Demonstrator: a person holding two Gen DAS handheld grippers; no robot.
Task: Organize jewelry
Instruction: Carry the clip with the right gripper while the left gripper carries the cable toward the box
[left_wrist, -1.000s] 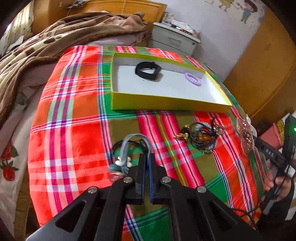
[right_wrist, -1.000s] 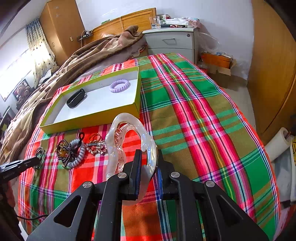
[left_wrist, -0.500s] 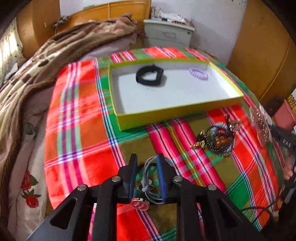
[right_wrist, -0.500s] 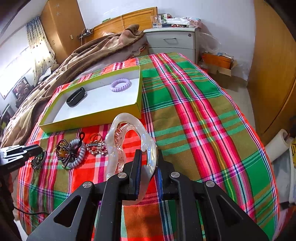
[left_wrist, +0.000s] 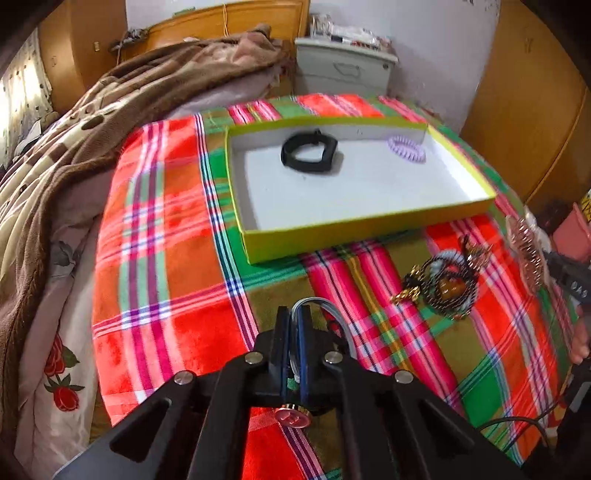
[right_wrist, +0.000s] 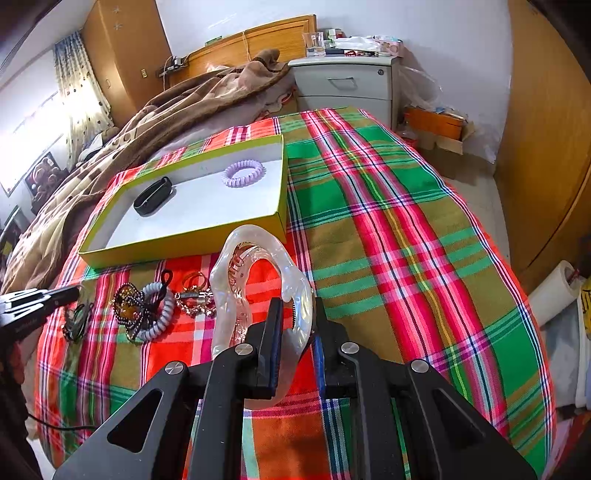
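The left hand-held gripper (left_wrist: 291, 334) has just been closing, and its two fingers are now squeezed tight on a thin grey-blue cord loop (left_wrist: 314, 308) with a small pink round charm (left_wrist: 293, 416) hanging under it. The right hand-held gripper (right_wrist: 295, 332) is open only a little and pinches one side of a big clear hair claw clip (right_wrist: 258, 280), which stands up above the plaid blanket (right_wrist: 388, 240) on the bed. The yellow-green box (right_wrist: 184, 236) lies at 11 o'clock from the right hand-held gripper and at 1 o'clock from the left one. Inside it are a black band (left_wrist: 309, 153) and a purple coil hair tie (right_wrist: 243, 172), well apart from each other. Just in front of the box sits a little pile of jewelry (right_wrist: 147, 308): dark beads with an amber stone, a pale coil hair tie and some gold rings. The right wrist view shows the left hand-held gripper at 9 o'clock, the curtain (right_wrist: 79, 85) and a glass (right_wrist: 313, 43) on the grey nightstand (right_wrist: 345, 83). The left wrist view shows the claw clip at 3 o'clock with the right hand's fingertips below it, and a sheet with red roses (left_wrist: 62, 384) at 8 o'clock.
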